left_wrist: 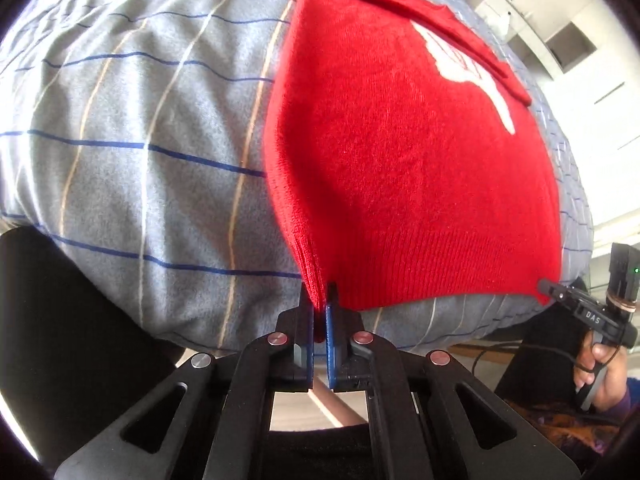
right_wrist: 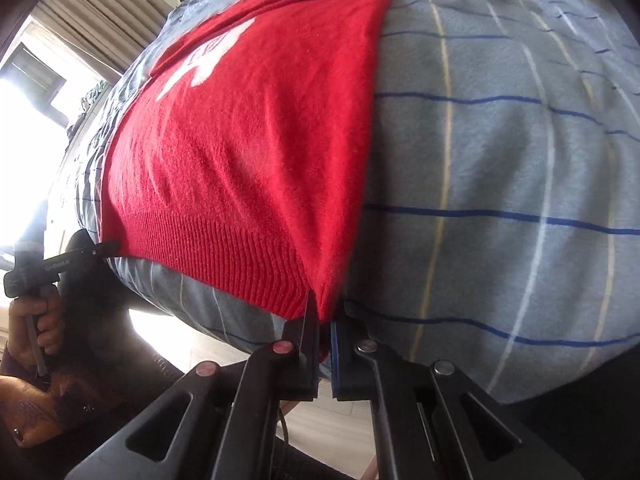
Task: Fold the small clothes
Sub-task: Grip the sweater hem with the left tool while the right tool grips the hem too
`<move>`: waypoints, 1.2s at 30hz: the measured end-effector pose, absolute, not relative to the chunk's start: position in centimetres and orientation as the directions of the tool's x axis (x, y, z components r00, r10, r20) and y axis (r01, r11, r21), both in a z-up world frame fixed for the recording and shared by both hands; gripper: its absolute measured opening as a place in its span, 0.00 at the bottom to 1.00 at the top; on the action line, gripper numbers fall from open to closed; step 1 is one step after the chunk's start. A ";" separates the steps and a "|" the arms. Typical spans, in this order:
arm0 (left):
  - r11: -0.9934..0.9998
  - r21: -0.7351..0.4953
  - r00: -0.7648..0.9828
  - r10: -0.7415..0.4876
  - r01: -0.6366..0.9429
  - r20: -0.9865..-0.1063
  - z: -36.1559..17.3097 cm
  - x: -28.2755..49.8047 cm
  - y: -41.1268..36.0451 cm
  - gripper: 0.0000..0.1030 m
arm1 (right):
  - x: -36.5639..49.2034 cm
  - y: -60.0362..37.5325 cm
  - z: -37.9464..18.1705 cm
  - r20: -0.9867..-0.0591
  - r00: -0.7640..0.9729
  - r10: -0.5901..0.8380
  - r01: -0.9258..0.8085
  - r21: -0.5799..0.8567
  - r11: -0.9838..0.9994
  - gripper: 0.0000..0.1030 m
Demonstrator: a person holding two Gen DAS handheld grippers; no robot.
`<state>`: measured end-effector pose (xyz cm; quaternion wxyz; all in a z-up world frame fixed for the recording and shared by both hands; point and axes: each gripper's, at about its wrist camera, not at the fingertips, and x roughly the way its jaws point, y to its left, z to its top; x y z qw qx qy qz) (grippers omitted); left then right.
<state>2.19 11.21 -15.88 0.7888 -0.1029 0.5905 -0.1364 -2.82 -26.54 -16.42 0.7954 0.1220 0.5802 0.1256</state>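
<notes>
A red knitted sweater (left_wrist: 400,160) with a white print lies flat on the bed, its ribbed hem at the near edge and a sleeve folded across its top. My left gripper (left_wrist: 320,308) is shut on the hem's left corner, with red knit pinched between the blue pads. The right wrist view shows the same sweater (right_wrist: 248,152), and my right gripper (right_wrist: 325,312) is shut on the hem's right corner. Each gripper also shows in the other's view at the far hem corner: the right gripper (left_wrist: 546,286) and the left gripper (right_wrist: 114,246).
The bed cover (left_wrist: 140,140) is grey with blue and cream lines and spreads wide on both sides (right_wrist: 500,160). A person's hand (left_wrist: 600,364) holds the right handle, another hand (right_wrist: 32,320) the left. A bright window with curtains (right_wrist: 40,100) is at the left, white shelves (left_wrist: 560,40) at the right.
</notes>
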 end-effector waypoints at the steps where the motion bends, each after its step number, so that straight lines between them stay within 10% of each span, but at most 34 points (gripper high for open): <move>1: 0.939 -0.330 0.272 -0.343 0.094 -0.899 -15.6 1.8 11.5 0.02 | -3.4 -26.9 -15.6 -0.893 0.301 0.336 -0.058 0.334 0.941 0.02; 19: 0.833 -0.502 0.549 -0.538 0.231 -0.640 -3.5 16.2 11.5 0.02 | 7.1 -32.3 -4.4 -0.604 0.633 0.484 -0.051 0.592 0.804 0.03; 36: 0.908 -0.418 0.515 -0.352 -0.014 -0.782 -10.3 39.2 8.6 0.07 | 33.9 -35.2 -13.1 -0.670 0.567 0.480 0.144 0.654 0.743 0.06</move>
